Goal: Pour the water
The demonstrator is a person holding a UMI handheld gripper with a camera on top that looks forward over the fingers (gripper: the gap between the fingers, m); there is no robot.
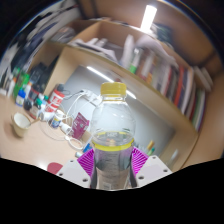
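Overhead, tilted steeply, a shelf (170, 70) packed with books and binders, with a bright ceiling light (148, 17) above it and a second strip light (100, 73) reflected or hanging lower toward the middle. Below that, a pale table (60, 70) slanting across the scene, seen at a strong angle. Up close and dominating the centre, a clear plastic bottle (112, 135) with a yellow cap (114, 90) and a yellow band around its lower body, standing upright along the gripper (113, 160) axis, lifted against the tilted room rather than resting on the table. Clamped on the bottle from both sides, the two fingers, their pink pads (88, 158) pressed against the lower body at the yellow band, only slivers of pad visible at either flank. Just left of the bottle and beyond it, a clear glass mug (76, 122) with a handle, close to the bottle's shoulder. Farther left on the table, a small cream cup (20, 123). Beyond these, along the table's far side, a row of small bottles and jars (35, 100) with coloured caps, too small to tell apart. Water level inside the bottle hard to judge
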